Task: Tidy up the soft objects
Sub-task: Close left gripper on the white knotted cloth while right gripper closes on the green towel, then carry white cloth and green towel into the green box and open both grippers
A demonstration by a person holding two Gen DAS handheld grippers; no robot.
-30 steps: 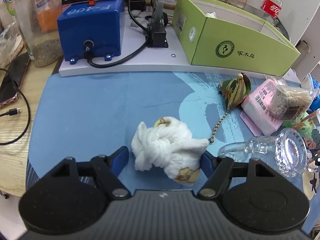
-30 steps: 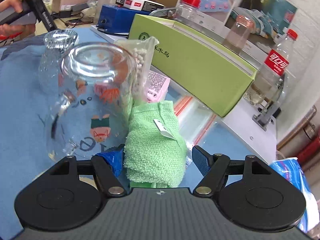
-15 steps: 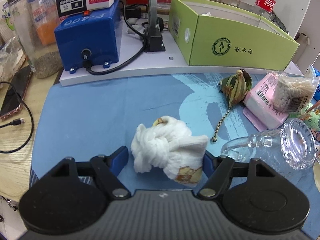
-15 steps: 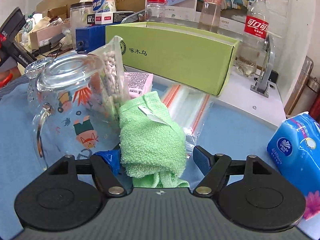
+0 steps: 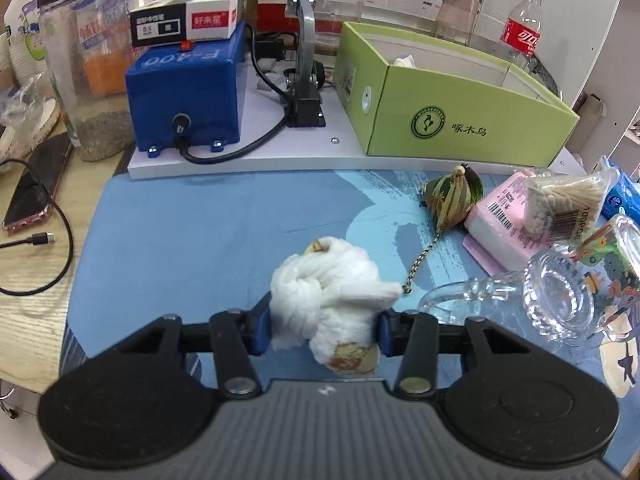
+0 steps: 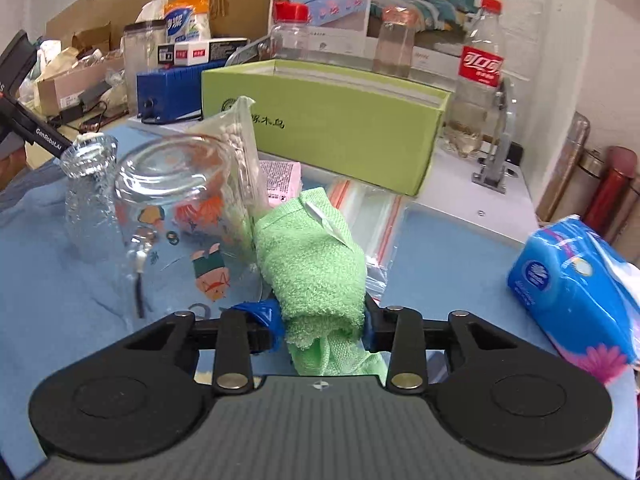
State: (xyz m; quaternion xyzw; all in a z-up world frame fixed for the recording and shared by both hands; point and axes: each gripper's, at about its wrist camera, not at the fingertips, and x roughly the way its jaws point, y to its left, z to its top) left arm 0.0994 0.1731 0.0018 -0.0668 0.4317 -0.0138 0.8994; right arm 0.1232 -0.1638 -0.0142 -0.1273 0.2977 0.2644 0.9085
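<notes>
White and fluffy, the knotted cloth bundle [image 5: 326,286] sits on the blue mat [image 5: 180,240], and the left gripper [image 5: 323,330] is closing on it, blue pads already pressed into both flanks. It looks light and squashy; taking it across the fat middle, as here, seems wiser than by the loose tail, which would likely slip out. Over to the right, the right gripper [image 6: 322,320] is closing on the folded green towel [image 6: 310,256], which bulges between the pads beside a printed glass mug [image 6: 176,208]. Terry like that should give and hold well, though a shallow bite might let a fold sag free.

Only the left view shows inside the green box [image 5: 460,108], where something white already lies, plus a small striped pouch [image 5: 452,196]. Only the right view shows the blue tissue pack [image 6: 568,292] whole, lying well apart from the towel.
</notes>
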